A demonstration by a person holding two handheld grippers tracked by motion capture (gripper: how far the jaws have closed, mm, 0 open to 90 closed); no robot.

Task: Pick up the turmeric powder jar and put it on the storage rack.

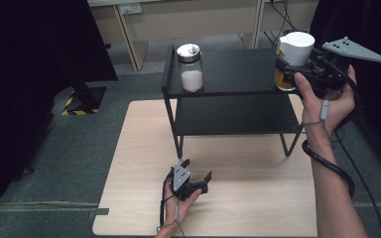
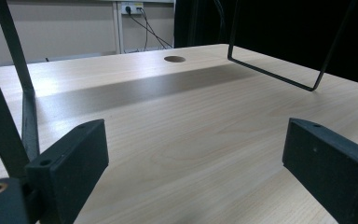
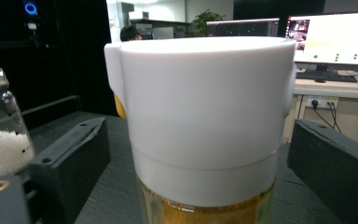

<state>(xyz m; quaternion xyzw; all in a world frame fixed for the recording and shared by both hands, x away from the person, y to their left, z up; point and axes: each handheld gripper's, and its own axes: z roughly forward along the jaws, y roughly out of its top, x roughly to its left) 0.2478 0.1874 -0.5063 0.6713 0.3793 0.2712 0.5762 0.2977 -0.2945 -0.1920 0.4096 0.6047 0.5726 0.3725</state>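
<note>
A jar [image 1: 293, 54] with a tall white lid and amber contents stands upright at the shelf's [image 1: 238, 72] right end.

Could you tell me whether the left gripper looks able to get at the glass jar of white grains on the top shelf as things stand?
Probably yes. The left gripper rests low over the table with its fingers open and empty, and the glass jar stands at the black shelf's front left edge with nothing before it; the hand would only need to rise and reach forward.
</note>
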